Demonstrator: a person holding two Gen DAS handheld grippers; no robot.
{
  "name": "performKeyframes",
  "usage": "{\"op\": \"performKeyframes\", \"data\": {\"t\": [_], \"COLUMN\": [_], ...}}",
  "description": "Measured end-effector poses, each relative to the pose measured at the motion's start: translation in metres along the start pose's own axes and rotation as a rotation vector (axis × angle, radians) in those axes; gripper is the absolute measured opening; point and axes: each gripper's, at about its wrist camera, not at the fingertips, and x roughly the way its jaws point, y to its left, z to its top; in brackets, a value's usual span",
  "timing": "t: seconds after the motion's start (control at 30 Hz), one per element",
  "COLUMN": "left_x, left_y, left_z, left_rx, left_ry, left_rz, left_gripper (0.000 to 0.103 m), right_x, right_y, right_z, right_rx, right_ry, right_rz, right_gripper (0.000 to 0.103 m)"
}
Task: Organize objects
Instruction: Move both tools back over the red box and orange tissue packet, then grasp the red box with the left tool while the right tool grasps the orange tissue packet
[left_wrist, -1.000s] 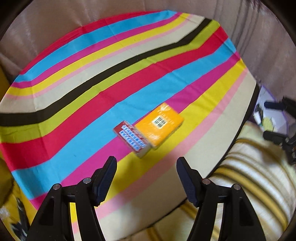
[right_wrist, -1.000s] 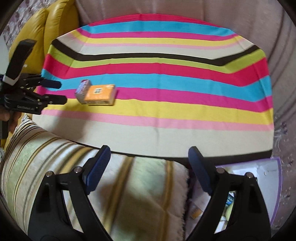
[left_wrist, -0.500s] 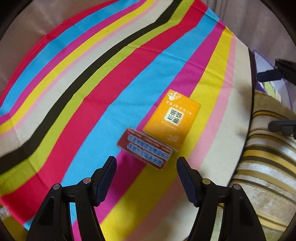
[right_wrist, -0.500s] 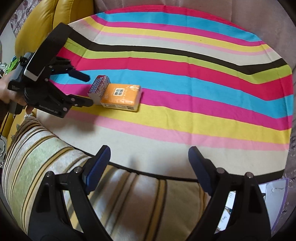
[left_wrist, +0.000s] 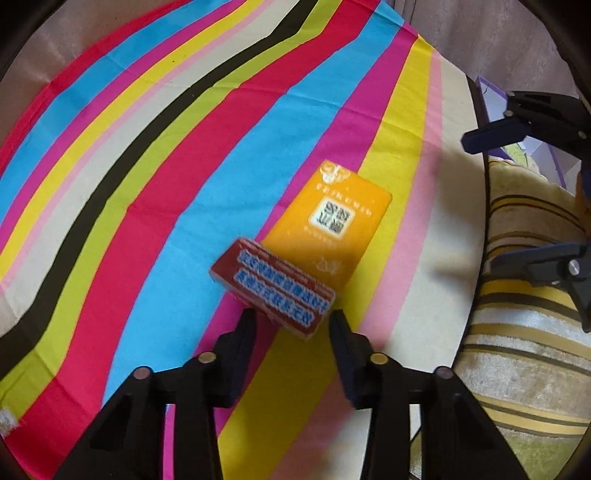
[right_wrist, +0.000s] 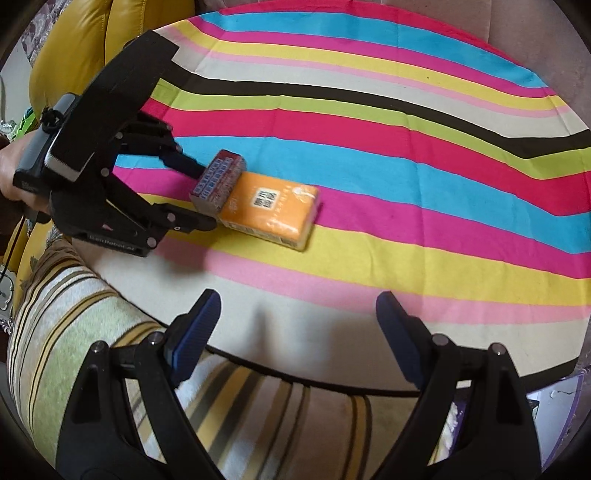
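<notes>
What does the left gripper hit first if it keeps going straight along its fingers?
Probably the red box: the left gripper is closing with the box's near end between its fingers. The orange pack lies just beyond, touching the box. Depth is unclear, so pad contact is uncertain.

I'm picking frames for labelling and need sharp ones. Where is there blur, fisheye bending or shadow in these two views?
Left wrist view: the red pack and orange pack are smeared, print unreadable; the striped cloth bends toward the rim. Right wrist view: sharper, though the pack labels stay soft; stripes bow across the frame; a soft shadow lies on the cloth under the left gripper, whose jaws are closing around the red pack.
</notes>
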Motion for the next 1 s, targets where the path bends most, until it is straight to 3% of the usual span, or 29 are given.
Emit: {"op": "performKeyframes", "data": {"t": [0.1,0.17,0.23,0.33,0.43,0.63,0.73,0.8,0.83,0.9,1.0], "left_x": [-0.002,-0.007,-0.013,-0.018,-0.018,-0.009,-0.007,-0.005,-0.006,-0.008,-0.011], "left_y": [0.000,0.002,0.003,0.007,0.006,-0.009,-0.013,-0.012,-0.011,-0.007,-0.003], "left_z": [-0.005,-0.007,-0.006,0.000,0.006,0.021,0.024,0.023,0.023,0.020,0.013], "left_rx": [-0.030,-0.033,-0.012,0.014,0.075,0.248,0.297,0.295,0.289,0.248,0.183], "left_ry": [-0.020,-0.030,-0.041,-0.049,-0.038,0.004,0.025,0.045,0.045,0.028,0.008], "left_rz": [-0.025,-0.023,0.044,0.099,0.084,0.139,0.110,0.086,0.071,0.036,0.045], "left_gripper": [0.042,0.052,0.069,0.075,0.077,0.077,0.077,0.072,0.064,0.064,0.064], "right_x": [0.006,0.010,0.012,0.019,0.021,0.022,0.024,0.026,0.027,0.028,0.032], "right_y": [0.004,0.006,0.007,0.009,0.009,0.005,0.003,0.003,0.003,0.003,0.004], "right_z": [0.004,0.006,0.007,0.011,0.011,0.011,0.012,0.013,0.014,0.016,0.019], "right_rx": [0.000,0.003,0.010,0.014,0.015,0.039,0.045,0.046,0.046,0.046,0.049], "right_ry": [0.008,0.012,0.016,0.026,0.028,0.035,0.042,0.048,0.049,0.051,0.053], "right_rz": [0.013,0.020,0.028,0.027,0.024,0.024,0.025,0.023,0.022,0.020,0.017], "right_gripper": [0.088,0.088,0.088,0.088,0.088,0.088,0.088,0.088,0.088,0.088,0.088]}}
